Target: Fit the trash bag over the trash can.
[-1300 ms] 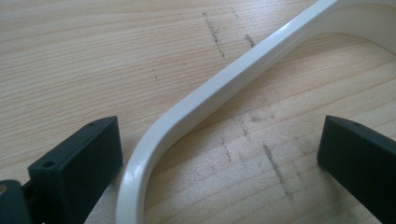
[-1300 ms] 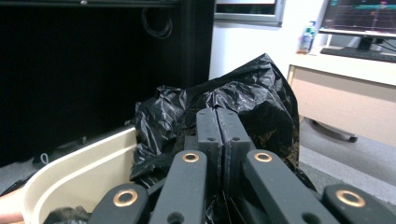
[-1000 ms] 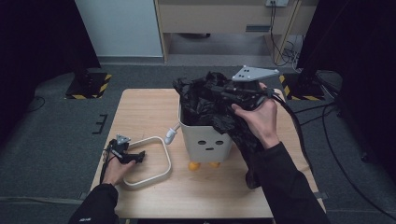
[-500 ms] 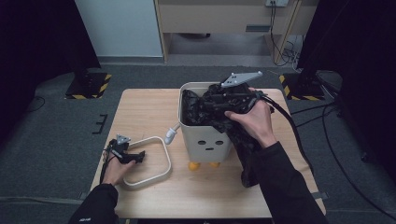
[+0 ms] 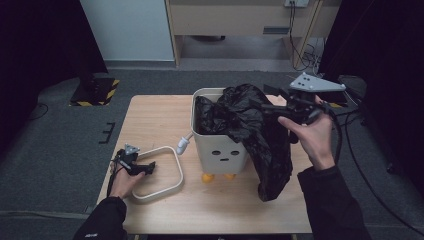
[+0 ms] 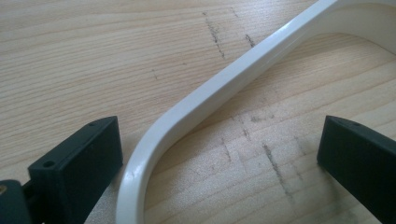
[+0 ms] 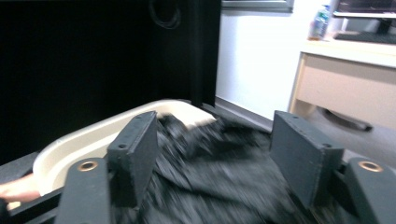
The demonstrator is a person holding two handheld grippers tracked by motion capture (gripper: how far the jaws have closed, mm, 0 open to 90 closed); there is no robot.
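Two claws at work, one per side. Left claw (image 5: 147,168) parked low on the pale wooden worktop (image 5: 155,120), jaws spread astride the smooth white plastic ring (image 6: 224,84), probably keeping it handy for clamping the liner later. Centre: boxy cream bin (image 5: 222,145) with a dotted face and orange feet. Crinkly black bag (image 5: 260,135) draped over its rim, spilling down the right side. Right claw (image 5: 272,107) just been opening, jaws parted around the film, not pinching.

Pale wood bench (image 5: 160,120), matt grain scuffed with dark marks; the cream ring (image 6: 224,84) is smooth plastic with a soft gloss; the bin (image 5: 220,150) is matt cream plastic; the black bag (image 5: 260,135) is thin, crinkled, faintly shiny film; jaws are matt black plastic.
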